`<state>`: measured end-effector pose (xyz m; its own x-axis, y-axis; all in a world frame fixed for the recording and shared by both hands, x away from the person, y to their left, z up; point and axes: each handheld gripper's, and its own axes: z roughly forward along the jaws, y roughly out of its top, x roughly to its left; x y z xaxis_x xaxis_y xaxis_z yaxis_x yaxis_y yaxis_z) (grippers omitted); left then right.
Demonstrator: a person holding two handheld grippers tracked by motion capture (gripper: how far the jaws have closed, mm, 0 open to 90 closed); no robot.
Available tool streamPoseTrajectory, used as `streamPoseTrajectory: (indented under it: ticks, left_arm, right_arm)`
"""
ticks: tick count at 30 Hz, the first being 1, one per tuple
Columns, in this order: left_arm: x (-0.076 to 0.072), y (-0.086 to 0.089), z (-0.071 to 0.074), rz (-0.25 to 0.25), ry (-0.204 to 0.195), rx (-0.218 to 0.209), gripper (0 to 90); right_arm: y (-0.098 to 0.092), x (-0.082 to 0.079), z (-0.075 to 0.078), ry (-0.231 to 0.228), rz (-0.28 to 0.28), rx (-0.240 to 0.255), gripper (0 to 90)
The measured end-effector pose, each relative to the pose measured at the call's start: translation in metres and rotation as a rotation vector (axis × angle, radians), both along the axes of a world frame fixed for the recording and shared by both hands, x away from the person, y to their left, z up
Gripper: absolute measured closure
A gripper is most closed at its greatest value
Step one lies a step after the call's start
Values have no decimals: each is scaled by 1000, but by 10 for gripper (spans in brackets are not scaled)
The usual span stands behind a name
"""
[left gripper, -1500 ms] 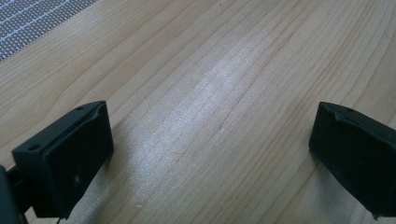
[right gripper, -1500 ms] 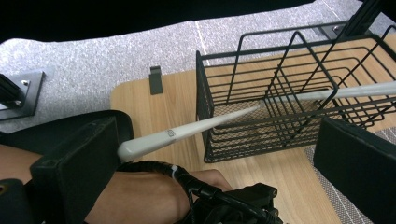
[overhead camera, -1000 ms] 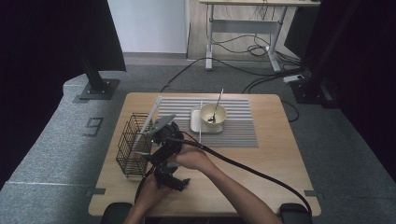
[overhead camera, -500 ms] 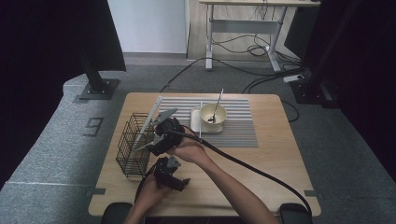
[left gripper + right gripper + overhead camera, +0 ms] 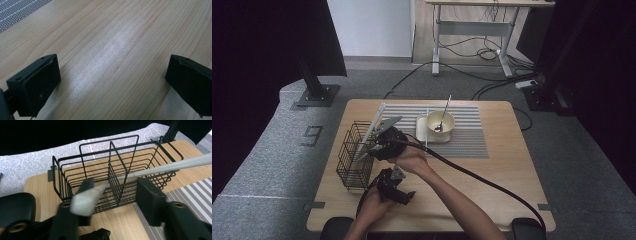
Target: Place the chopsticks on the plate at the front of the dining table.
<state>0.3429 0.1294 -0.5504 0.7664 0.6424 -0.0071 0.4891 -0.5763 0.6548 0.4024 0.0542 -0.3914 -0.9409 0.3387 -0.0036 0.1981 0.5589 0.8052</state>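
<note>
A long white utensil (image 5: 374, 122) slants over the black wire basket (image 5: 354, 155) at the table's left. My right gripper (image 5: 371, 150) is at the basket's near side, open. In the right gripper view the utensil's broad end (image 5: 86, 198) lies against the left jaw, and its thin shaft (image 5: 175, 165) runs up to the right in front of the basket (image 5: 120, 170). The right jaw stands well clear of it. My left gripper (image 5: 394, 186) is low over the bare wood near the front edge, open, with nothing between its jaws (image 5: 112, 75).
A cream bowl (image 5: 440, 122) holding a spoon (image 5: 444, 111) sits on a white plate (image 5: 422, 131) on the striped grey mat (image 5: 467, 135) at the table's middle back. A black cable (image 5: 472, 175) trails across the wood to the right front.
The right gripper has edged slightly toward the basket with the utensil. The left gripper has stayed put.
</note>
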Motion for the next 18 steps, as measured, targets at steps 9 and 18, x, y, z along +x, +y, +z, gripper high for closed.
streamPoseTrajectory:
  ticks: [9, 18]
  left_arm:
    - [0, 0, 0, -1, 0, -1, 0]
    - [0, 0, 0, -1, 0, -1, 0]
  right_arm:
    - [1, -2, 1, -41, 5, 13, 722]
    - [-1, -3, 1, -40, 39, 29, 830]
